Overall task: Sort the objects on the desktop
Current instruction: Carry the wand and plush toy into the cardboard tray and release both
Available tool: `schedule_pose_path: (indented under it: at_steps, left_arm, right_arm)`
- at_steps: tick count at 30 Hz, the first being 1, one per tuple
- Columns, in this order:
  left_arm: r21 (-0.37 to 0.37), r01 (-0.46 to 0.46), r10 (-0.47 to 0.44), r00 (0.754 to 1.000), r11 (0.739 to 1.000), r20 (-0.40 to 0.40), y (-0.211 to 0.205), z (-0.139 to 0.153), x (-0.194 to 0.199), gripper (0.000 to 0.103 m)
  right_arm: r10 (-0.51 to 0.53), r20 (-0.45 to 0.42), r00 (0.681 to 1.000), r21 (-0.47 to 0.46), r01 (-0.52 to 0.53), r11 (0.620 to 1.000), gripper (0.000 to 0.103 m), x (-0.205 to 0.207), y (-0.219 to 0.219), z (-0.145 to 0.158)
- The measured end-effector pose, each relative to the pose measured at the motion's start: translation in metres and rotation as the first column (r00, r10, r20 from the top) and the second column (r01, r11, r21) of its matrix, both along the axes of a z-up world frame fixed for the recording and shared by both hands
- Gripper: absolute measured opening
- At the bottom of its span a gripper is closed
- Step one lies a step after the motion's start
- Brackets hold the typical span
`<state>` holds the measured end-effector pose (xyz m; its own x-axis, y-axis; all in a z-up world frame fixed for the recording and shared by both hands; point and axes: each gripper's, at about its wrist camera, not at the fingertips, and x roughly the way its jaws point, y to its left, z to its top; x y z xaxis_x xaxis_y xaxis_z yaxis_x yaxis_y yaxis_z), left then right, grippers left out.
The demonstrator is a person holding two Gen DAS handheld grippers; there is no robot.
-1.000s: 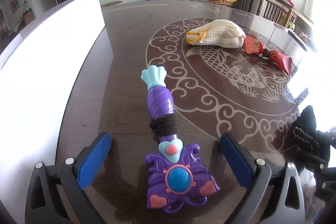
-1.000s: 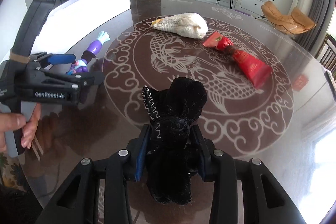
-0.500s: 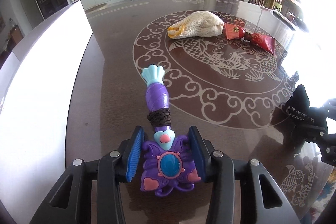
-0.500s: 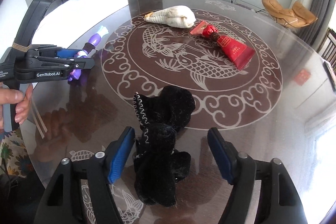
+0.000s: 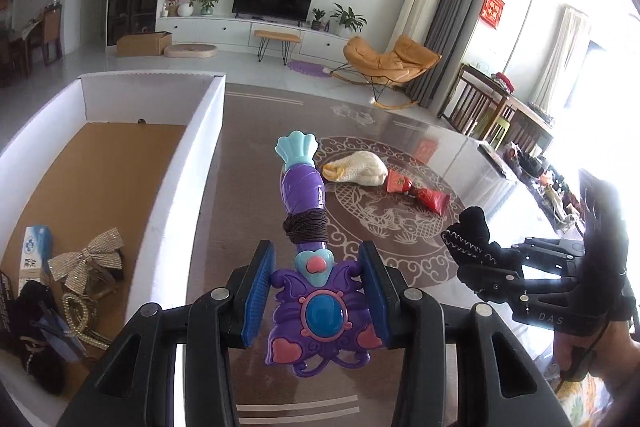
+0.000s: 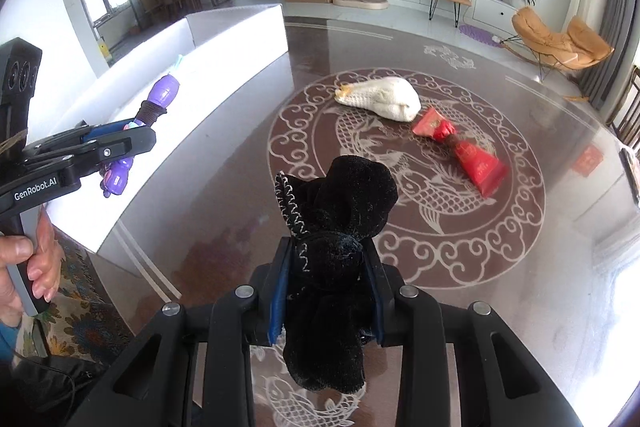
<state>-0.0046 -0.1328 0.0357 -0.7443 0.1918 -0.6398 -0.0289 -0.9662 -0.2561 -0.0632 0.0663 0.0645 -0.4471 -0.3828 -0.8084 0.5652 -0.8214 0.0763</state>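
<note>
The left tool point(image 5: 316, 301) clamps the rigid, light purple toy wand point(image 5: 310, 251) by its broad head, and the right tool point(image 6: 326, 297), jaws closing, pinches the soft black plush point(image 6: 336, 227), both above the surface point(image 6: 224, 187), white box point(image 5: 176, 211) at left, knit pouch point(image 6: 382, 99) and red wrapper point(image 6: 460, 149) farther off.

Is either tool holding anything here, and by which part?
Yes, both. The left tool grips the purple toy wand by its winged, jewelled head. The right tool is closing on the black plush toy around its middle.
</note>
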Motion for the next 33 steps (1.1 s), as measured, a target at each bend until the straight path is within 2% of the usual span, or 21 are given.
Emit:
schedule_pose_path:
  at_steps: [5, 10, 13, 16, 18, 19, 20, 21, 23, 24, 25, 27, 28, 29, 31, 33]
  left_arm:
    - [-0.022, -0.146, 0.146, 0.989, 0.989, -0.003, -0.086, 0.025, 0.017, 0.043]
    - [-0.107, -0.290, 0.300, 0.949, 0.951, 0.098, -0.174, 0.004, 0.020, 0.043]
    - [-0.161, -0.312, 0.340, 0.921, 0.936, 0.192, -0.208, -0.020, 0.007, 0.043]
    - [-0.192, -0.293, 0.339, 0.898, 0.937, 0.282, -0.223, -0.041, -0.009, 0.043]
    - [-0.206, -0.293, 0.349, 0.869, 0.934, 0.349, -0.228, -0.055, -0.022, 0.044]
    - [-0.209, -0.299, 0.358, 0.856, 0.931, 0.372, -0.228, -0.061, -0.027, 0.046]
    - [-0.211, -0.307, 0.368, 0.847, 0.928, 0.383, -0.229, -0.064, -0.027, 0.047]
    - [-0.220, -0.319, 0.382, 0.843, 0.922, 0.380, -0.228, -0.064, -0.027, 0.047]
    - [-0.240, -0.345, 0.410, 0.853, 0.907, 0.324, -0.225, -0.055, -0.020, 0.057]
    - [-0.256, -0.357, 0.424, 0.858, 0.898, 0.290, -0.222, -0.050, -0.017, 0.070]
    - [-0.276, -0.374, 0.442, 0.862, 0.885, 0.249, -0.220, -0.045, -0.013, 0.079]
    - [-0.281, -0.399, 0.457, 0.871, 0.873, 0.182, -0.212, -0.035, -0.002, 0.082]
    - [-0.265, -0.399, 0.448, 0.879, 0.878, 0.162, -0.207, -0.032, 0.003, 0.082]
    - [-0.243, -0.390, 0.430, 0.891, 0.888, 0.144, -0.200, -0.030, 0.007, 0.082]
    - [-0.211, -0.351, 0.379, 0.919, 0.912, 0.111, -0.177, -0.025, 0.014, 0.082]
    - [-0.202, -0.289, 0.309, 0.948, 0.936, 0.076, -0.147, -0.016, 0.015, 0.082]
  right_arm:
    - [0.133, -0.031, 0.991, -0.117, -0.135, 0.984, 0.033, 0.011, -0.084, 0.045]
    - [0.317, -0.033, 0.948, -0.218, -0.316, 0.923, 0.033, 0.037, -0.188, 0.065]
    - [0.403, -0.026, 0.915, -0.199, -0.400, 0.895, 0.033, 0.049, -0.245, 0.061]
    - [0.442, 0.004, 0.897, -0.154, -0.436, 0.886, 0.034, 0.050, -0.289, 0.042]
    - [0.432, 0.028, 0.901, -0.139, -0.424, 0.895, 0.036, 0.046, -0.307, 0.029]
    - [0.423, 0.044, 0.905, -0.141, -0.413, 0.900, 0.043, 0.042, -0.312, 0.022]
    - [0.417, 0.070, 0.906, -0.150, -0.404, 0.902, 0.049, 0.039, -0.314, 0.016]
    - [0.406, 0.094, 0.909, -0.163, -0.388, 0.907, 0.060, 0.035, -0.314, 0.011]
    - [0.378, 0.095, 0.921, -0.216, -0.351, 0.911, 0.064, 0.029, -0.300, 0.012]
    - [0.371, 0.079, 0.925, -0.253, -0.342, 0.905, 0.070, 0.028, -0.289, 0.015]
    - [0.361, 0.056, 0.931, -0.275, -0.333, 0.902, 0.077, 0.027, -0.277, 0.020]
    - [0.318, -0.022, 0.948, -0.300, -0.310, 0.902, 0.088, 0.027, -0.247, 0.030]
    - [0.291, -0.068, 0.954, -0.307, -0.298, 0.904, 0.097, 0.027, -0.230, 0.035]
    - [0.258, -0.112, 0.960, -0.308, -0.280, 0.909, 0.101, 0.026, -0.212, 0.037]
    - [0.176, -0.168, 0.970, -0.285, -0.218, 0.933, 0.103, 0.022, -0.171, 0.027]
    - [0.098, -0.156, 0.983, -0.220, -0.131, 0.967, 0.103, 0.013, -0.126, 0.001]
